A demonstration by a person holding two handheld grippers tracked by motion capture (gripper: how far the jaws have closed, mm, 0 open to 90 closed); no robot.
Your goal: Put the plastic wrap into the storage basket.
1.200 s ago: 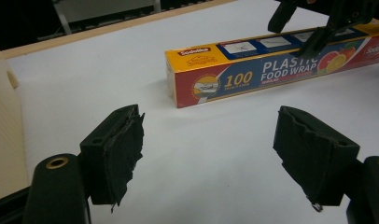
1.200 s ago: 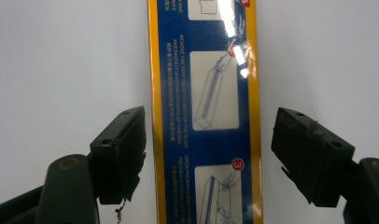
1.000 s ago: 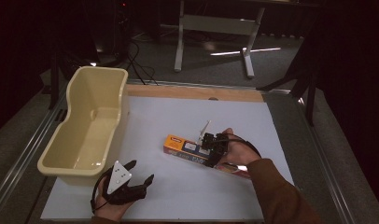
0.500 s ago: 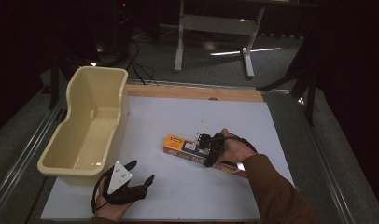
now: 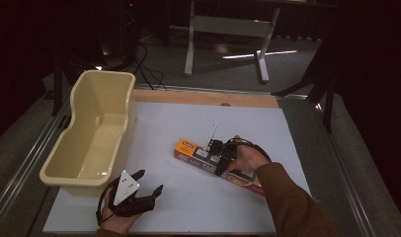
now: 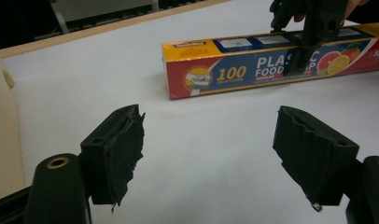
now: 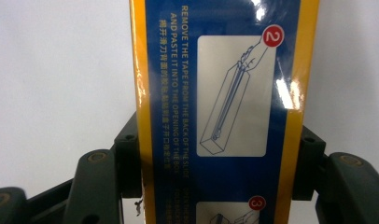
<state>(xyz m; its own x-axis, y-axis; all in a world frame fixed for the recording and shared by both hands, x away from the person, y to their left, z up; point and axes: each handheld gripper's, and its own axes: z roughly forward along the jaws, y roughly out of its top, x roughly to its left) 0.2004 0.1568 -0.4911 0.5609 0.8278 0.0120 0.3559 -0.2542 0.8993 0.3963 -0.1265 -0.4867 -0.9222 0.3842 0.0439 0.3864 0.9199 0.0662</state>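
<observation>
From the high view, my left gripper (image 5: pixel 148 181) rests low on the white-topped desk (image 5: pixel 188 123), just beside the near end of the cream plastic tub (image 5: pixel 92 136), its jaws spread wide with nothing between them. My right gripper (image 5: pixel 222 157) is down on the long red, blue and yellow cardboard box of plastic food wrap (image 5: pixel 198 155), which lies at a slant near the middle of the desk, well apart from the tub. My right hand (image 5: pixel 245 159) covers part of the box behind the gripper.

In the left gripper view, my two black jaws stand far apart over bare white desk. Beyond them lies the box (image 6: pixel 234 70), its printed side facing me, with my right gripper (image 6: pixel 313 35) straddling it.

In the right gripper view, the box (image 7: pixel 215 93) runs straight up the middle between my jaws, its blue instruction panel on top. Each jaw sits against a long side of the box, so they are closed on it across its width.
</observation>
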